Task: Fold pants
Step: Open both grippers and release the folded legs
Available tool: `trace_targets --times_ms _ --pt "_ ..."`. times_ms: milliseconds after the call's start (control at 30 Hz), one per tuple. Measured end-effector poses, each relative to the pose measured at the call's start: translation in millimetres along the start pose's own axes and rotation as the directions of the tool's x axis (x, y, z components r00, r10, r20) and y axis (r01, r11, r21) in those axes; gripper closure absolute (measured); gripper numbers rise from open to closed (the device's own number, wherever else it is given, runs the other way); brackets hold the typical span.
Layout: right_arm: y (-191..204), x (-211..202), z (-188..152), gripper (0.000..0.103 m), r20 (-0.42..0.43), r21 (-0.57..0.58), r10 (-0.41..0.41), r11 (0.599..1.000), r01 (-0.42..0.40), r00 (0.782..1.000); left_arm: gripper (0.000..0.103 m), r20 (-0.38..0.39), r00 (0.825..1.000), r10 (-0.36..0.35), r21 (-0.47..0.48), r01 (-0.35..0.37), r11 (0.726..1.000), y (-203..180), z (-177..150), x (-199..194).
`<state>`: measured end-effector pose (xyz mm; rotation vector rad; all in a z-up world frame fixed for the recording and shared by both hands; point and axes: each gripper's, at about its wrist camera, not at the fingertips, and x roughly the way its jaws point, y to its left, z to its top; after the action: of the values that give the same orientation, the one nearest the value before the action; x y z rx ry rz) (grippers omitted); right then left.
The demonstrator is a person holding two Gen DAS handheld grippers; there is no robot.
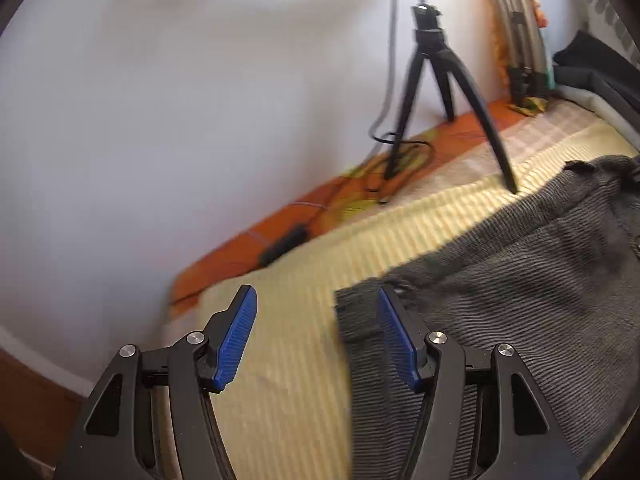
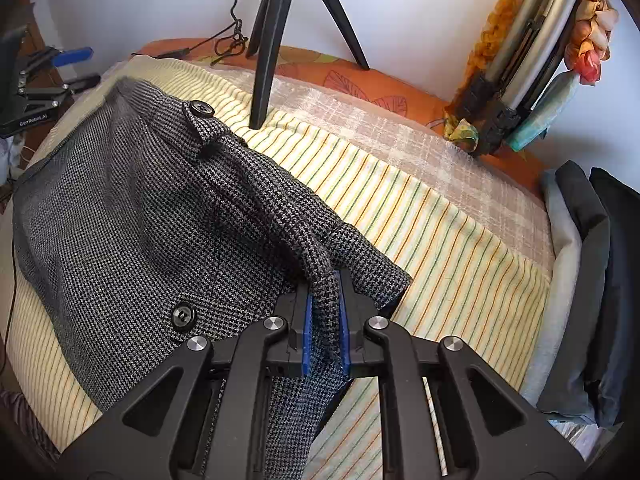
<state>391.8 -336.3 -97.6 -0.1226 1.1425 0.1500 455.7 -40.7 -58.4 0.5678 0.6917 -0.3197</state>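
Note:
Grey houndstooth pants (image 2: 132,216) with black buttons lie on a striped yellow bed sheet (image 2: 440,216). My right gripper (image 2: 325,316) is shut on a bunched fold of the pants and holds it lifted above the sheet. In the left wrist view the pants (image 1: 520,280) spread to the right. My left gripper (image 1: 316,336) is open and empty, its right finger (image 1: 396,340) over the pants' near edge, its left finger over bare sheet. The left gripper also shows in the right wrist view (image 2: 52,68) at the far left edge of the bed.
A black tripod (image 2: 276,32) with a bright lamp stands on the bed by the white wall, with its cable (image 1: 384,140) trailing. Folded dark clothes (image 2: 592,288) are stacked at the right. A folded metal frame (image 2: 520,72) leans in the corner.

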Motion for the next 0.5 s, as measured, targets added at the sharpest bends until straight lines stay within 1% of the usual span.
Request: trace_targets --times_ms 33,100,133,167,267,300,333,367,400,433,467,500 --pt "-1.3 1.3 0.7 0.092 -0.006 0.012 0.005 1.000 -0.005 1.000 0.041 -0.001 1.000 -0.006 -0.030 0.006 1.000 8.0 -1.4 -1.2" --pt "-2.6 2.8 1.7 0.092 -0.006 0.023 0.013 1.000 -0.013 1.000 0.041 -0.011 1.000 0.009 -0.105 -0.010 0.994 26.1 -3.8 -2.6" --pt "-2.1 3.1 1.8 0.092 -0.005 0.021 0.010 1.000 -0.010 1.000 0.041 -0.008 1.000 0.012 -0.123 -0.013 0.992 30.5 -5.0 -4.6" --pt "-1.3 3.6 2.1 0.092 -0.008 0.021 0.008 1.000 -0.008 1.000 0.041 -0.003 1.000 0.012 -0.134 -0.012 0.991 34.5 -6.7 -7.4" --pt "0.5 6.3 6.4 0.092 -0.026 0.013 -0.006 1.000 0.006 1.000 0.041 0.010 1.000 0.024 -0.128 -0.023 0.992 38.1 -14.2 -19.2" --pt "-0.5 9.4 9.1 0.092 -0.041 0.016 -0.025 1.000 0.026 0.999 0.041 0.012 1.000 0.028 -0.124 -0.026 0.992 37.5 -17.0 -23.9" --pt "0.0 10.6 11.2 0.089 -0.048 0.014 -0.049 0.999 0.050 0.998 0.041 0.014 1.000 0.026 -0.121 -0.024 0.992 36.7 -20.3 -29.9" --pt "1.0 11.0 14.1 0.077 -0.045 0.002 -0.092 0.996 0.092 0.995 0.041 0.019 1.000 0.022 -0.118 -0.019 0.993 35.7 -24.5 -37.2" --pt "2.6 9.1 15.2 0.069 -0.031 -0.009 -0.134 0.991 0.133 0.991 0.041 0.025 1.000 0.019 -0.111 -0.017 0.994 33.6 -27.6 -43.2" --pt "4.4 6.8 15.9 0.048 -0.016 -0.019 -0.197 0.980 0.197 0.980 0.041 0.029 0.999 0.021 -0.101 -0.018 0.995 31.7 -29.9 -48.2" --pt "5.4 4.7 15.3 0.036 -0.005 -0.016 -0.240 0.971 0.240 0.971 0.041 0.033 0.999 0.023 -0.094 -0.020 0.995 31.2 -32.8 -54.3" --pt "5.8 1.7 13.5 0.036 0.004 -0.007 -0.250 0.968 0.250 0.968 0.041 0.039 0.999 0.019 -0.092 -0.016 0.996 30.7 -38.2 -64.0"
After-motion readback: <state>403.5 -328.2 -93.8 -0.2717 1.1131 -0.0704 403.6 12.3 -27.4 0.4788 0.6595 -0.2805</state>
